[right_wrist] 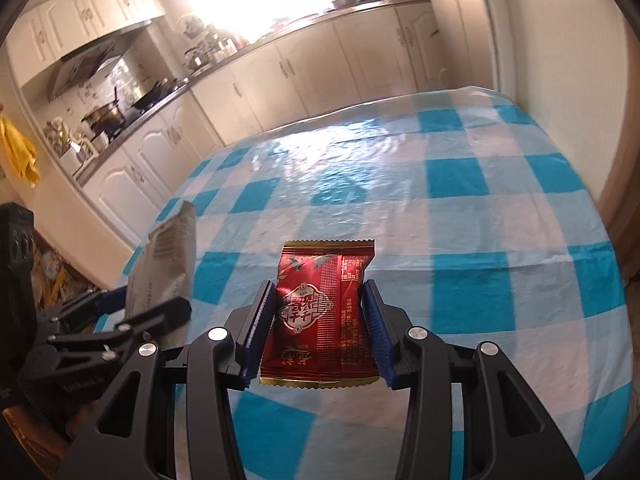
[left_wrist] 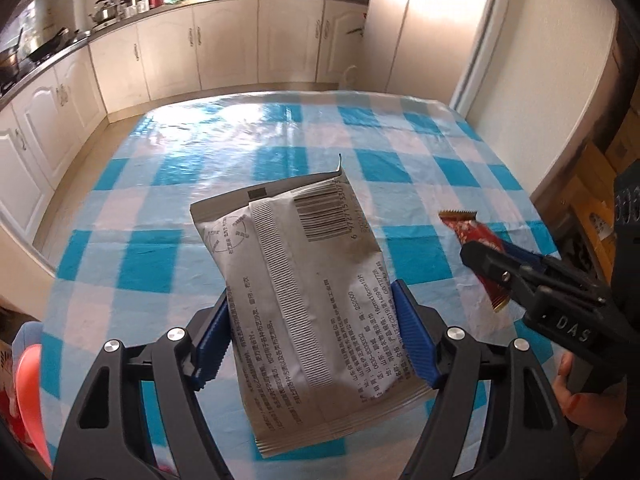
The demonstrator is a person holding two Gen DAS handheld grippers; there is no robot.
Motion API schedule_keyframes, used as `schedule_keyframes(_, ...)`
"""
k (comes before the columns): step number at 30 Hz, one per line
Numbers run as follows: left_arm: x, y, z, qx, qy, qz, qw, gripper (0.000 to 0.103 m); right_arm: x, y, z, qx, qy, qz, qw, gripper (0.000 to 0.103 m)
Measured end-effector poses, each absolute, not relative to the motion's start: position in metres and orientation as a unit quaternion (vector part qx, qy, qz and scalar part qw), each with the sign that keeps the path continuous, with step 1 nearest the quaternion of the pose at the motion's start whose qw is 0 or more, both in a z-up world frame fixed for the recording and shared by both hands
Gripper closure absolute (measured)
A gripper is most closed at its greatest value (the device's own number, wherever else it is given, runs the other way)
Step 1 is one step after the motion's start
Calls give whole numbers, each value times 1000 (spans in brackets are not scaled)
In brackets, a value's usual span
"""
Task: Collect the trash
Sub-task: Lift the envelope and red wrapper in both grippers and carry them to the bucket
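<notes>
My left gripper (left_wrist: 310, 320) is shut on a grey printed packet (left_wrist: 304, 288) with a barcode and holds it above the blue and white checked table (left_wrist: 280, 140). My right gripper (right_wrist: 320, 312) is shut on a red snack wrapper (right_wrist: 320, 312) with gold edges, also lifted above the table (right_wrist: 480, 200). In the left wrist view the right gripper (left_wrist: 496, 272) shows at the right with the red wrapper (left_wrist: 468, 232) in it. In the right wrist view the left gripper (right_wrist: 132, 308) shows at the left with the grey packet (right_wrist: 168, 264).
White kitchen cabinets (left_wrist: 224, 48) and a counter with pots (left_wrist: 108, 10) run behind and left of the table. A white door (left_wrist: 432, 20) stands at the back right. Cardboard boxes (left_wrist: 596, 200) sit at the right. A red chair (left_wrist: 28, 392) is at lower left.
</notes>
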State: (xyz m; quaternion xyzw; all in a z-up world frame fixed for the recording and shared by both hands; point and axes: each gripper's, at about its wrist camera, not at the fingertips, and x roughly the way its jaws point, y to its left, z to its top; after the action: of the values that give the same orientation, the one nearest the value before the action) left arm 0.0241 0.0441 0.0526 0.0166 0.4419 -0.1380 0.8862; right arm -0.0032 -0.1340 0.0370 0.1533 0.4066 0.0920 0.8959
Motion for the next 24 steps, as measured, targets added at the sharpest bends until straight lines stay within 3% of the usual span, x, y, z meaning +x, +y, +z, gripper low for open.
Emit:
schedule_keyframes(11, -1, 141, 82, -28, 414, -72, 907, 28, 3, -46, 66, 108, 417, 182, 884, 57)
schedule_keyframes(24, -72, 320, 83, -87, 420, 92, 899, 27, 7, 127, 105, 40, 445, 361, 819, 57)
